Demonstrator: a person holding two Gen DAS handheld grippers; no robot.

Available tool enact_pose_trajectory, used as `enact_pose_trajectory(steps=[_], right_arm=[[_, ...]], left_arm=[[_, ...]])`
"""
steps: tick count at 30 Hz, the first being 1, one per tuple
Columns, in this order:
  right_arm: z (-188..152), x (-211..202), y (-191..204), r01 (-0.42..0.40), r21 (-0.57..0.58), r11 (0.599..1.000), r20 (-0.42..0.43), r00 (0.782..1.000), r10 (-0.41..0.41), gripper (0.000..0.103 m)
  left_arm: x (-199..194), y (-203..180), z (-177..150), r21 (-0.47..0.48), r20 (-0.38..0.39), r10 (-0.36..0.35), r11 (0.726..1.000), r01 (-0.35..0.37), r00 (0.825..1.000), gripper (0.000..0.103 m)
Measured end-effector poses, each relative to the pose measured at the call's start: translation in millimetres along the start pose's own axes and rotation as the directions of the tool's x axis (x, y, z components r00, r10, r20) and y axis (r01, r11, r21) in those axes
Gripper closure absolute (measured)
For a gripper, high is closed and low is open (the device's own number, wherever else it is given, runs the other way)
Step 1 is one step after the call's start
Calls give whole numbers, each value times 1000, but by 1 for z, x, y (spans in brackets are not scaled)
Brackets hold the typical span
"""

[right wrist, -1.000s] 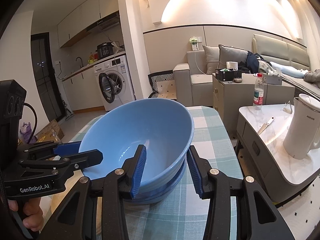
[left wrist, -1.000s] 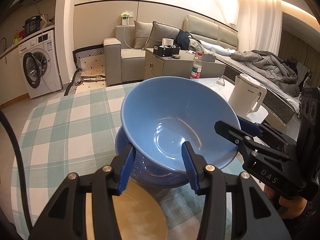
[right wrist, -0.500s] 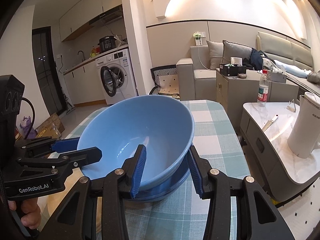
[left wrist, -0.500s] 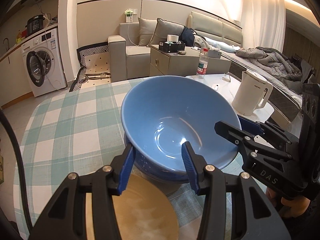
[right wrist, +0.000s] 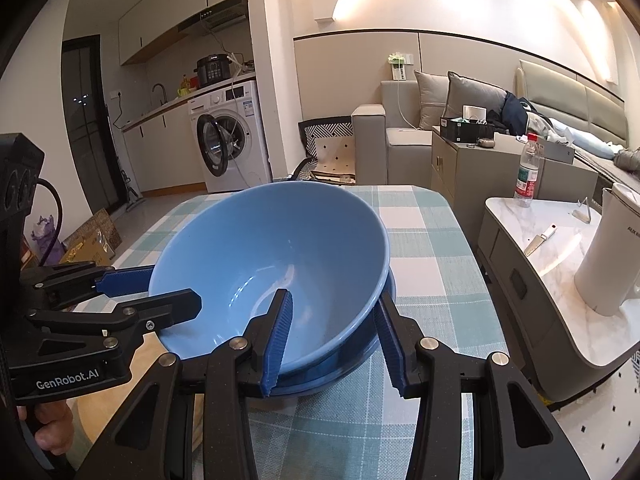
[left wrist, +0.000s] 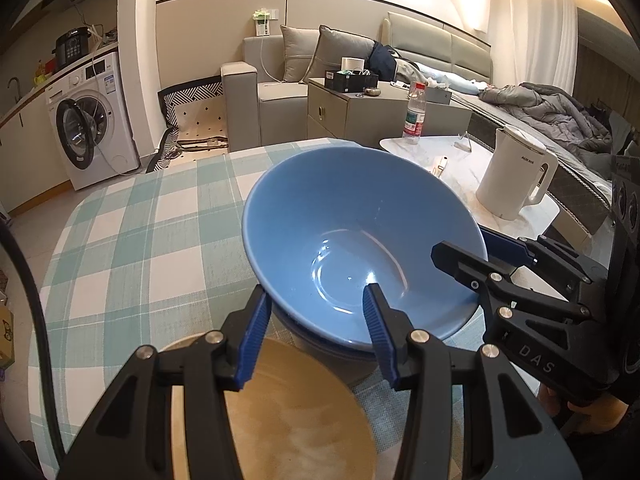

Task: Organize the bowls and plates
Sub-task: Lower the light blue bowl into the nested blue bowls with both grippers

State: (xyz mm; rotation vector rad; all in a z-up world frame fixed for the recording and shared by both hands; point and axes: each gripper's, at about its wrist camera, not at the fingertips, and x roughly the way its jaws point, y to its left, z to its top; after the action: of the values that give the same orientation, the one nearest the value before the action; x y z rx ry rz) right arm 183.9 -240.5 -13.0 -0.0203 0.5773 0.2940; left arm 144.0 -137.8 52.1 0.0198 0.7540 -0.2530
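The surface [left wrist: 132, 232], spread with a green-and-white checked cloth, carried everything near its close edge. A tan wooden plate [left wrist: 296, 412] lay at that edge, just beside the bowls. The upper blue bowl [left wrist: 352, 240] sat tilted inside a lower blue bowl [right wrist: 360, 354], of which only a rim strip showed beneath.

The left tongs [left wrist: 316, 332] and the right tongs [right wrist: 332, 336] each straddled the upper bowl's rim, one blade inside and one outside; both looked parted wider than the wall, so I judged them released rather than clenched, though contact was hard to read.

The bowl looked like glazed ceramic: stiff, fairly heavy, slick and chippable. The rim wall seemed the only workable hold, taken on opposite sides, and seating it level called for a gentle touch.
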Motion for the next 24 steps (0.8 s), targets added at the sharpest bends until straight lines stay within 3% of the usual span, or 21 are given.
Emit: enact_pose_trajectory(steps=[8,24], right_arm=[[-7,9,9,49,-51,997,-27,998,-50,59],[-10,13,8,55,-57,997,-44,997,-57,55]], left_arm=[[9,-1,-4,18,-16,20,1000,-19,1000,56],[16,-2,-6,21,-41,16,1000,-15,999,56]])
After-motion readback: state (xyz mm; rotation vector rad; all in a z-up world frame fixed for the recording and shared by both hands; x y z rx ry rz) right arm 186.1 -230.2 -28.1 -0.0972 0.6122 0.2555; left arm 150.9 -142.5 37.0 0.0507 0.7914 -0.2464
